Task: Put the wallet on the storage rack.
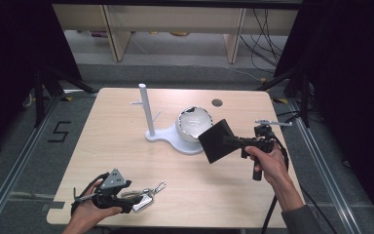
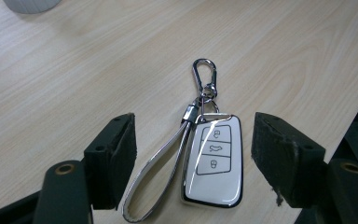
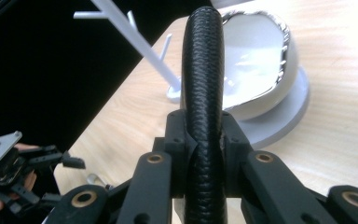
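From above, the left gripper [image 1: 139, 197] sits at the table's [image 1: 126, 146] 7 o'clock corner, with a car key [image 1: 143, 201] at its jaws. The right gripper [image 1: 226, 142], at 3 o'clock, holds a black wallet [image 1: 215, 141] just beside the white bowl [image 1: 193, 124] on the white stand [image 1: 148, 114].

In the left gripper view, the jaws stand wide; the key [image 2: 214, 161] lies flat between them, its clip [image 2: 204, 77] pointing to 12 o'clock.

In the right gripper view, the jaws clamp the wallet [image 3: 204, 84] edge-on, the bowl [image 3: 256, 65] beyond.
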